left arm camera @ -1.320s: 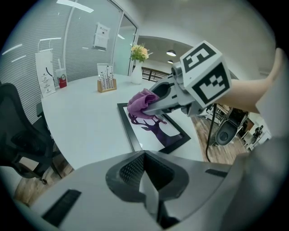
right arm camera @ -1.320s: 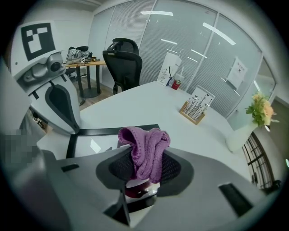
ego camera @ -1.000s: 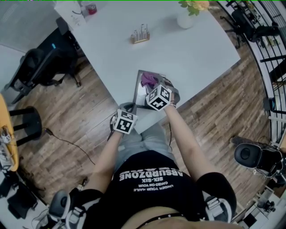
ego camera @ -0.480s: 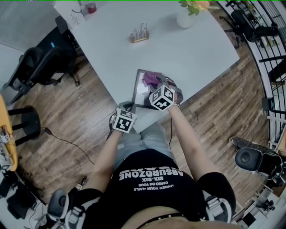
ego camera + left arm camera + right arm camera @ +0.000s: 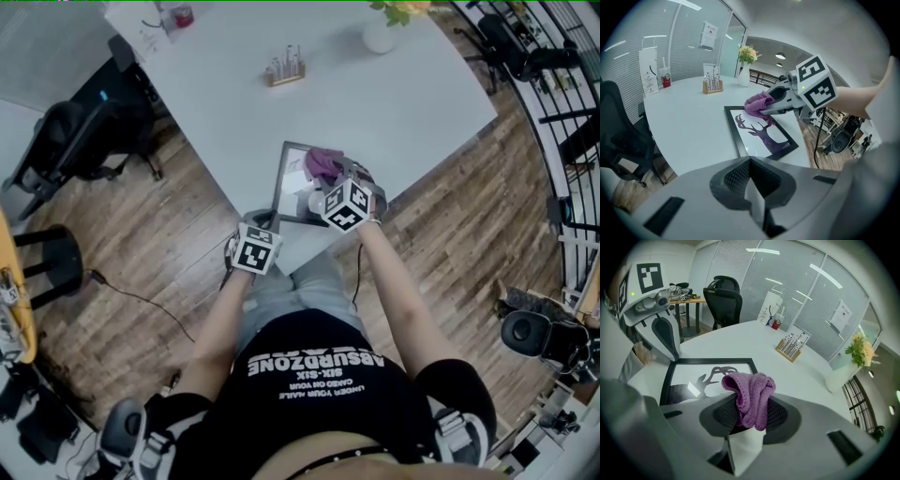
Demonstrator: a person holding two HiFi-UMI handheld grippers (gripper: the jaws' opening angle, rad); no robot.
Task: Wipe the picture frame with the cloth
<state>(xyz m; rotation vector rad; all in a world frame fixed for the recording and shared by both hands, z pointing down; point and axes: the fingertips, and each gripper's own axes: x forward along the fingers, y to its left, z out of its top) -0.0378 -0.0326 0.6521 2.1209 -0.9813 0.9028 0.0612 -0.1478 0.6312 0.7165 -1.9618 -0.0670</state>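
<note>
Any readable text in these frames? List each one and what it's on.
"ABSURDZONE": large print on the person's black shirt, upside down in the head view.
"SIX-SIX": the line next to it on the same shirt.
Two smaller shirt lines: too small to read reliably.
Wall notice: print too small.
White standing card on the table: print too small.
Marker cubes: square patterns only, no words.

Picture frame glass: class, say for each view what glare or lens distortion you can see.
Left gripper view: small white glint on the picture frame near its close corner; fisheye, dark corners. Right gripper view: one bright patch on the frame left of the cloth; straight blinds bow. Head view: even light; room edges curve.
</note>
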